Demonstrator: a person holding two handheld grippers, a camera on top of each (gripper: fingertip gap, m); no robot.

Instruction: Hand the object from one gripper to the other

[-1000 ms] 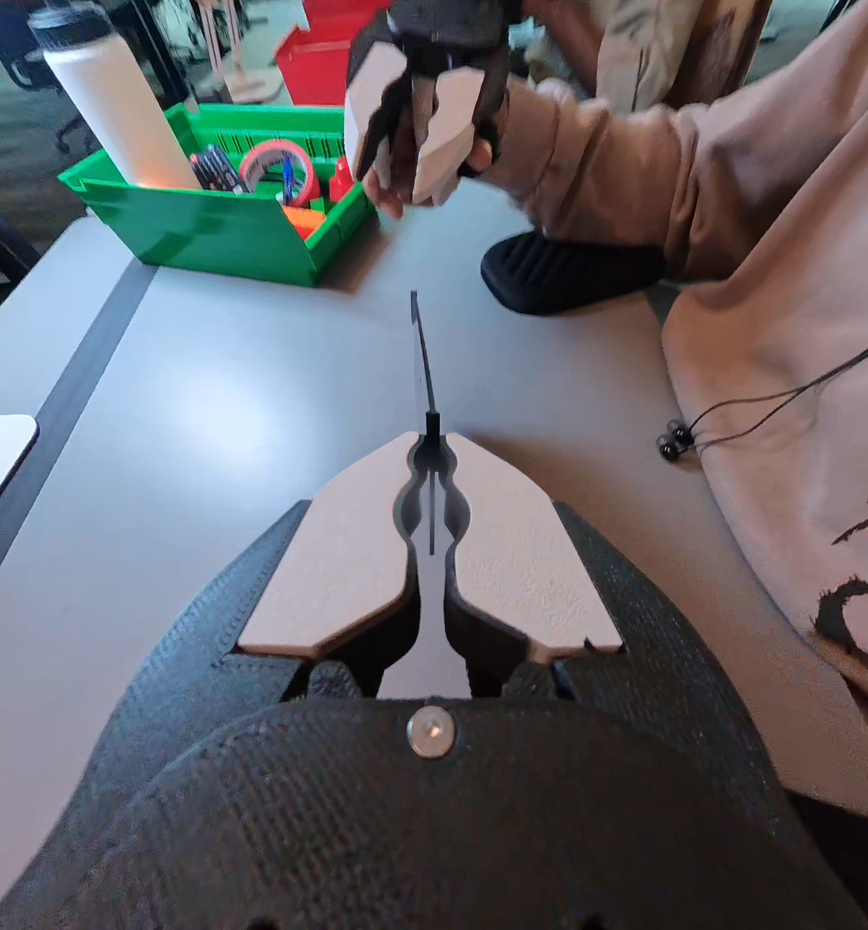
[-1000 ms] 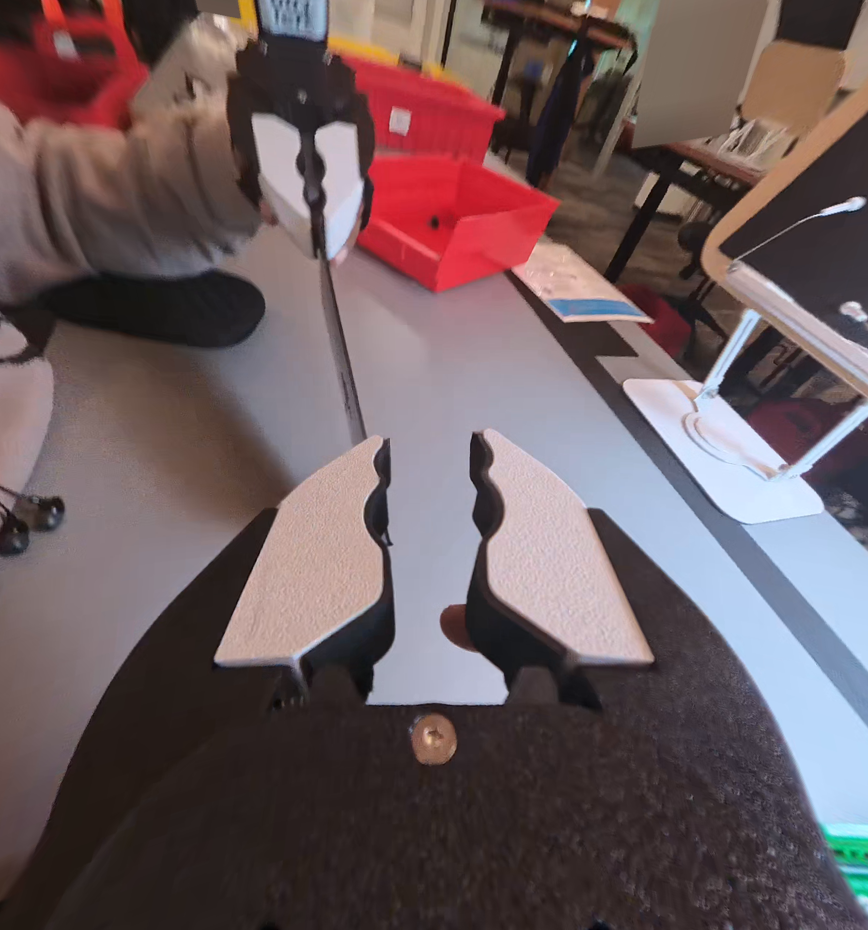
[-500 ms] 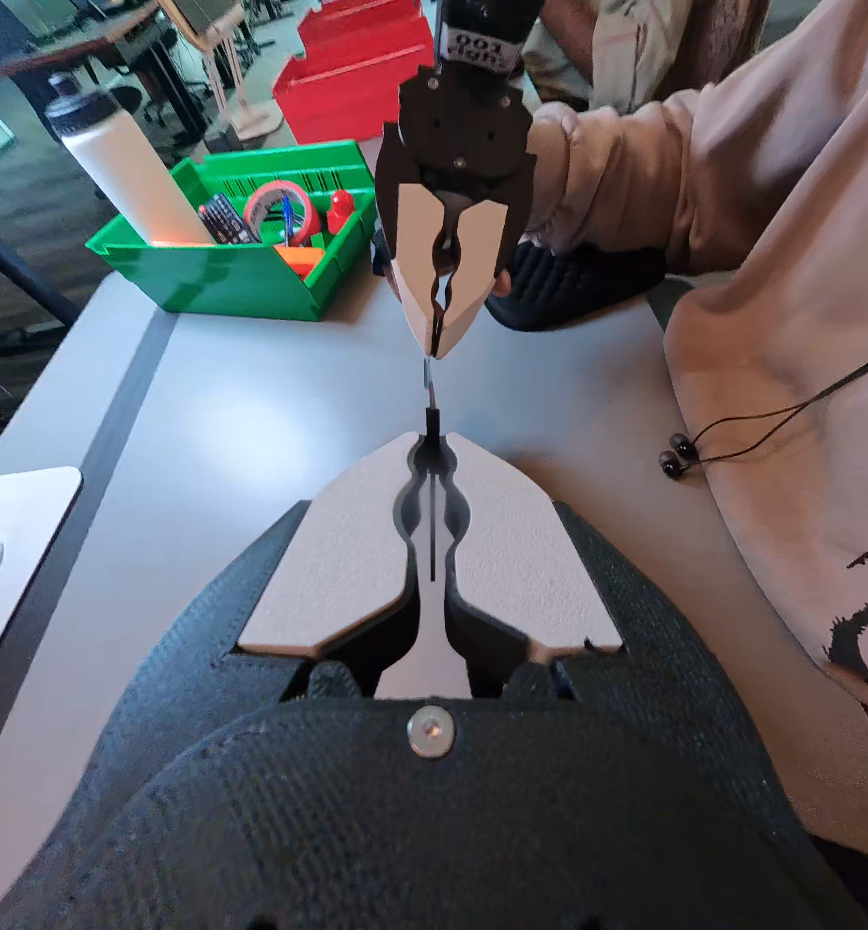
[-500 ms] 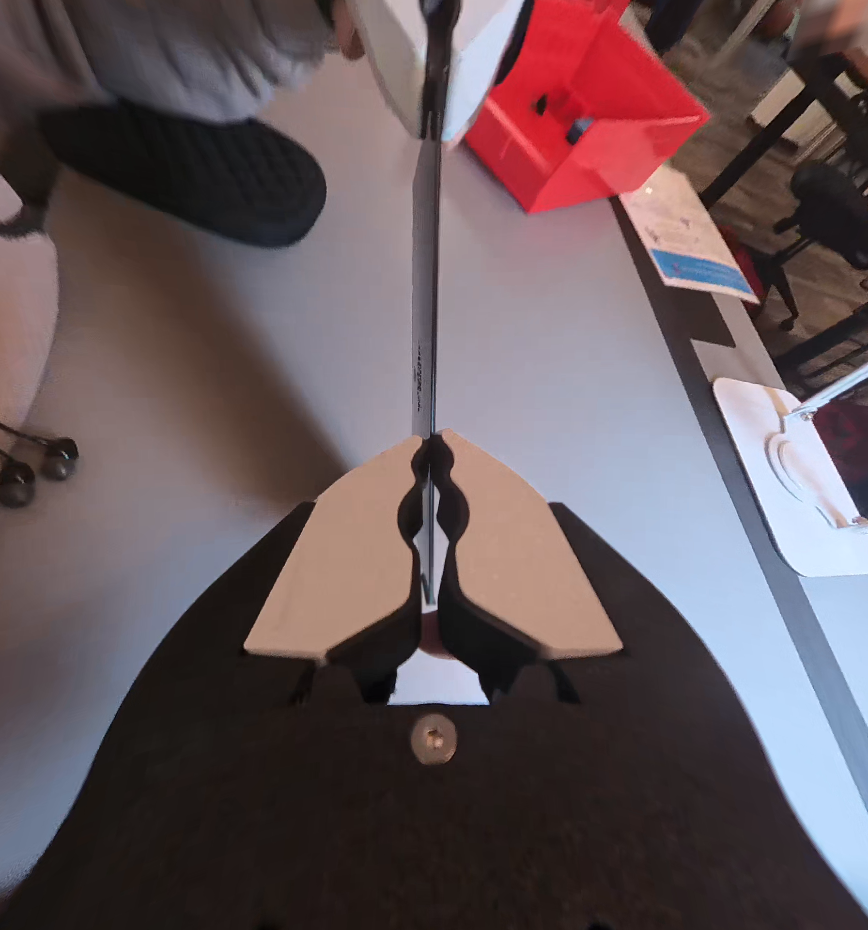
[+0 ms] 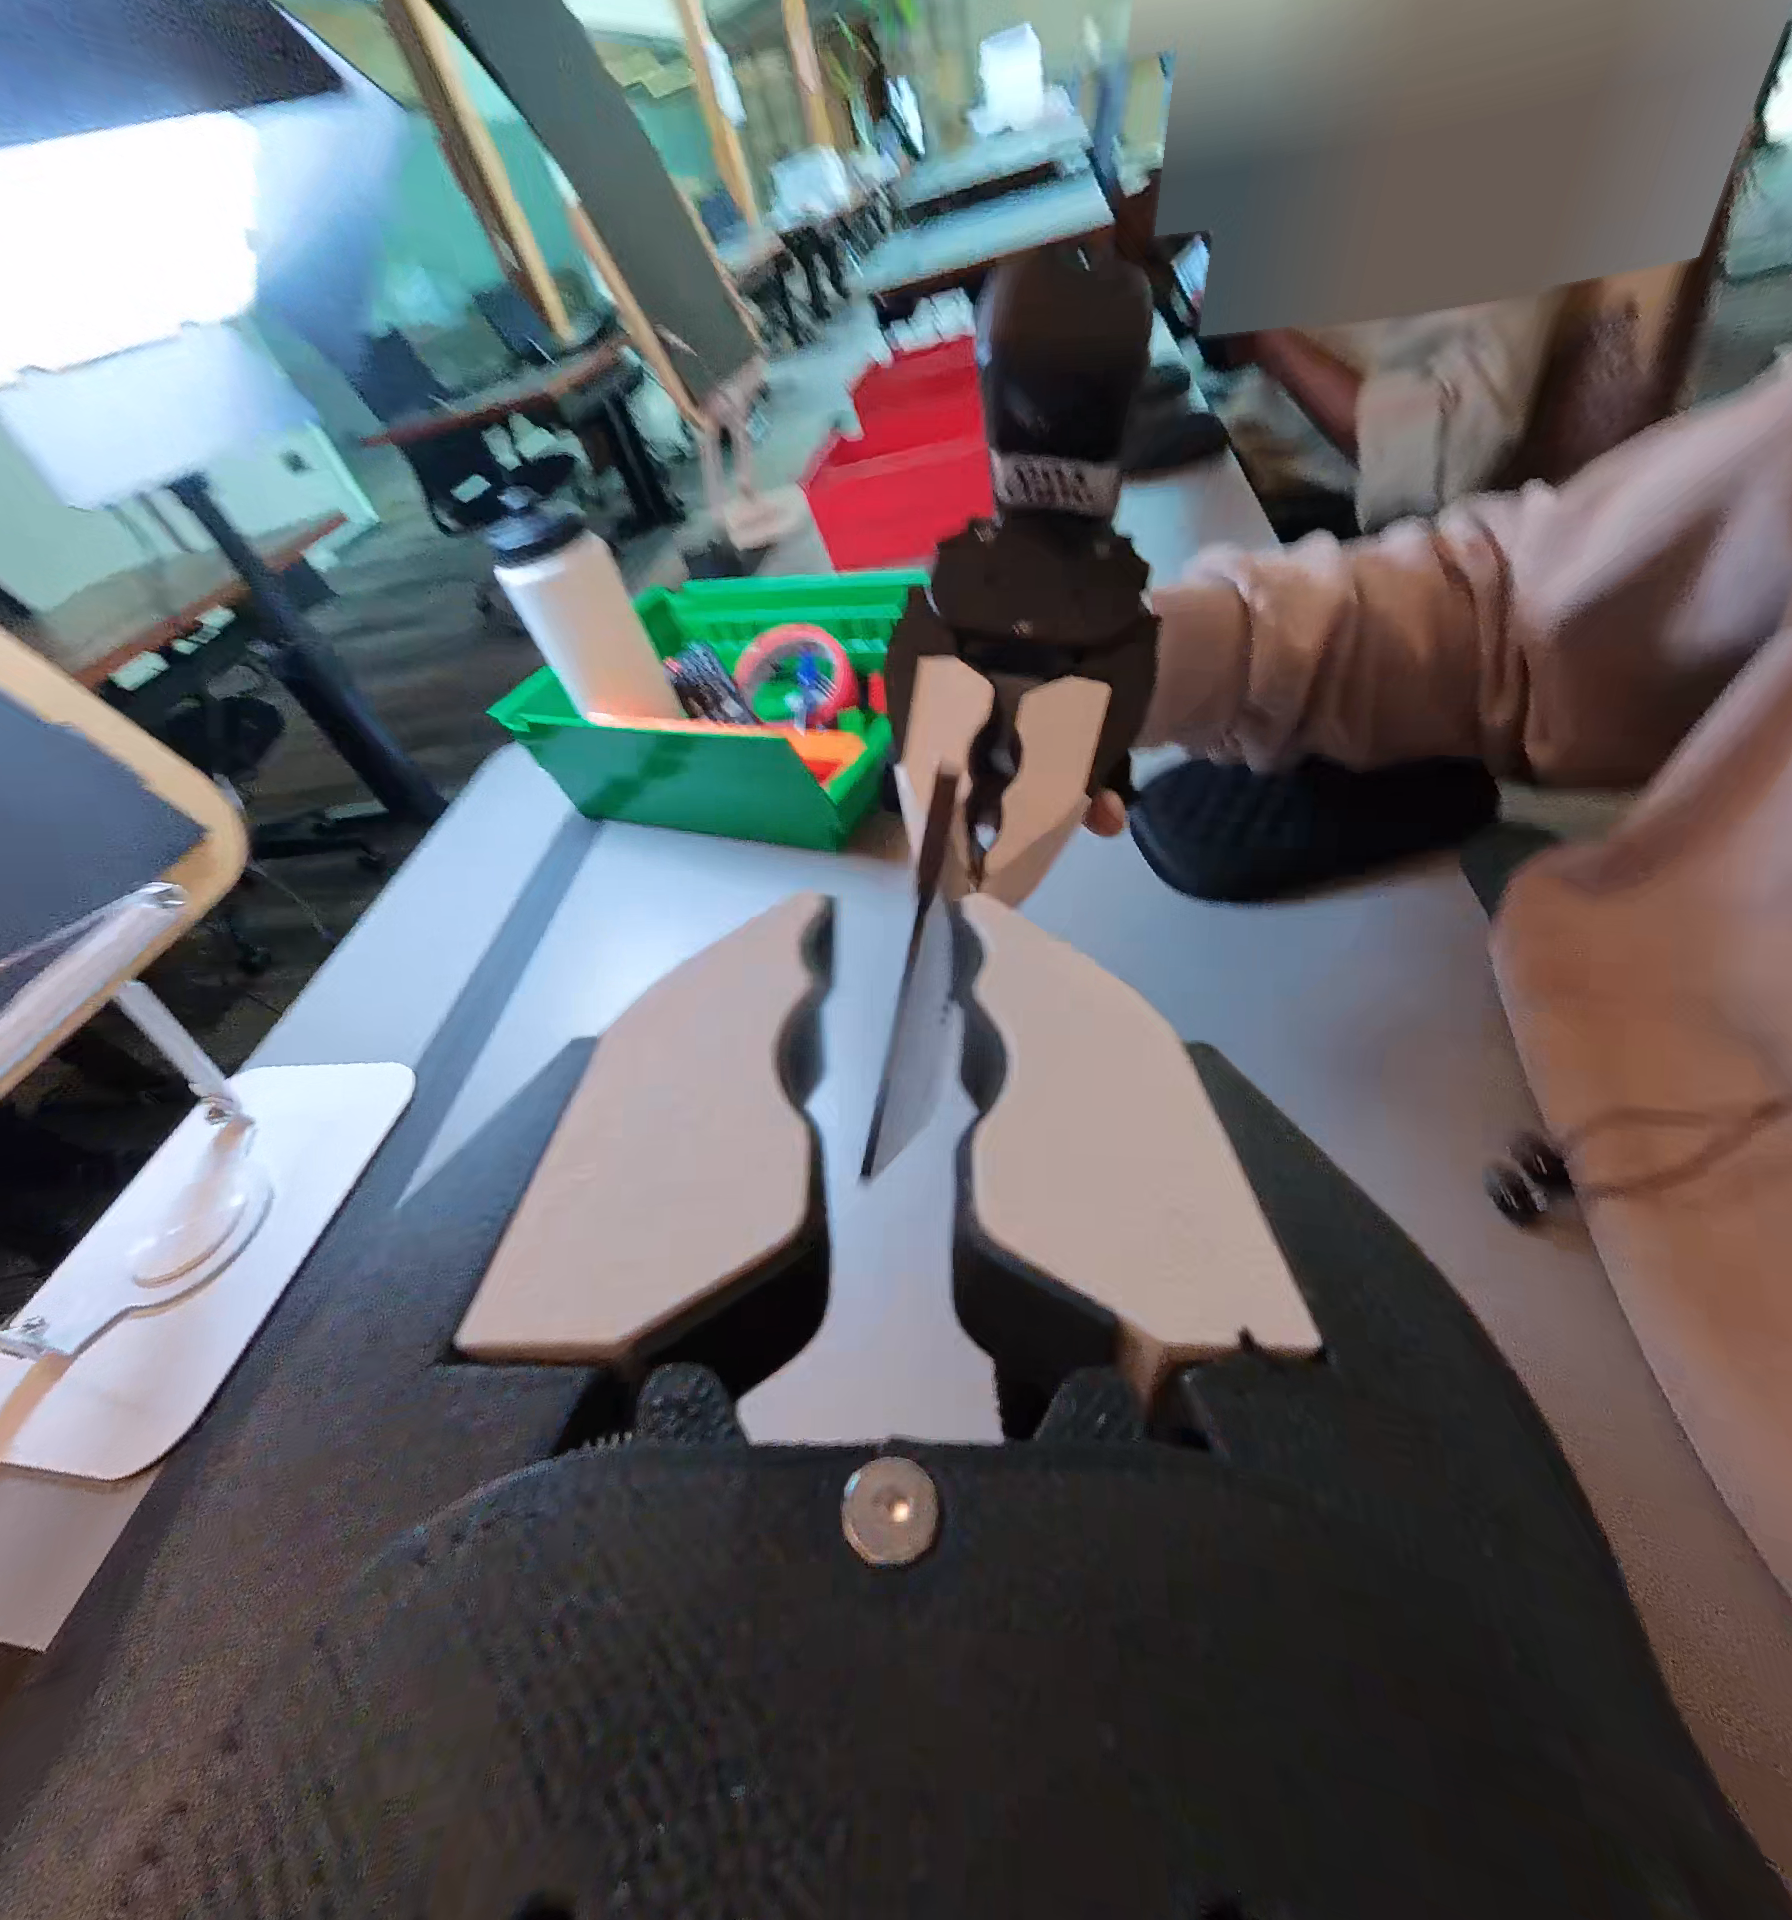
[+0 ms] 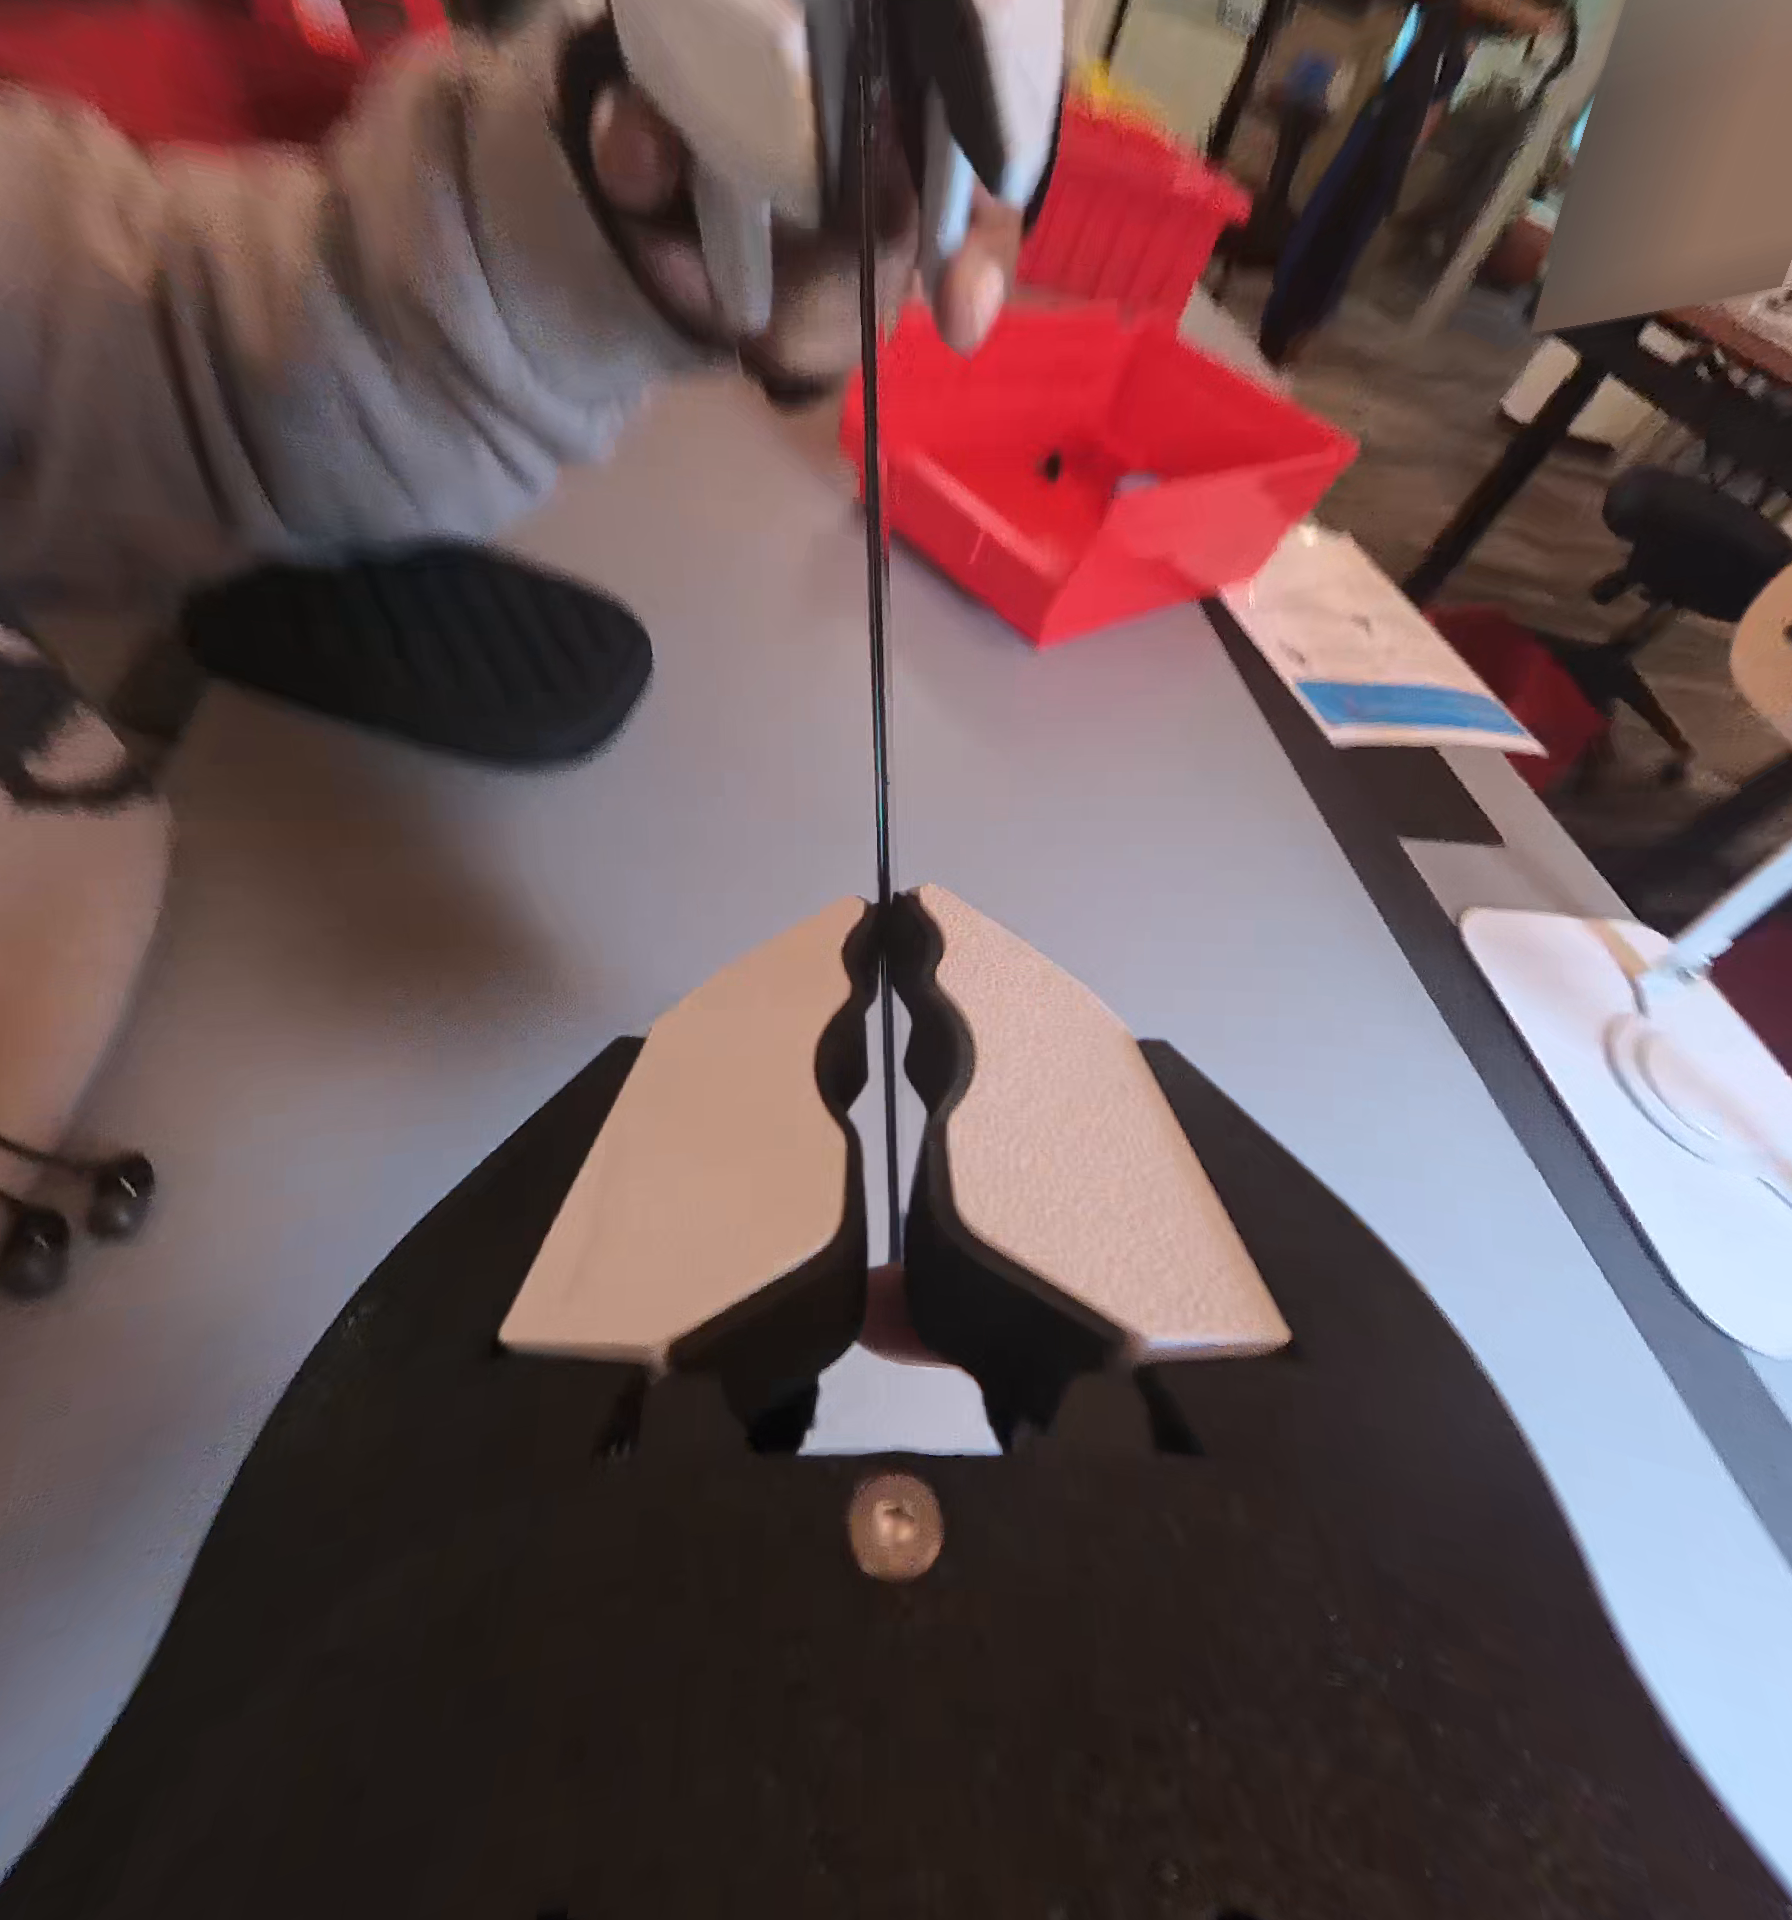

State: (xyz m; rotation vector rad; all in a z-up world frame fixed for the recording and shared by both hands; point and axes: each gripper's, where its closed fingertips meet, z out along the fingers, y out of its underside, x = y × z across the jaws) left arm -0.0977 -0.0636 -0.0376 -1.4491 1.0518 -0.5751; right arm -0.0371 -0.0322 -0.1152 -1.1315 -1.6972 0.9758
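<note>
Wrist cams face each other close, sharing the grey table.

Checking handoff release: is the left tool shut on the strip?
No, the left tool is open, its fingers clear of the thin dark strip.

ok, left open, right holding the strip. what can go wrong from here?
1. The thin strip is clamped at one end only by the right gripper; it could pivot or slip.
2. Its free end lies between the open left gripper fingers, near one; a skewed retreat might snag it.
</note>
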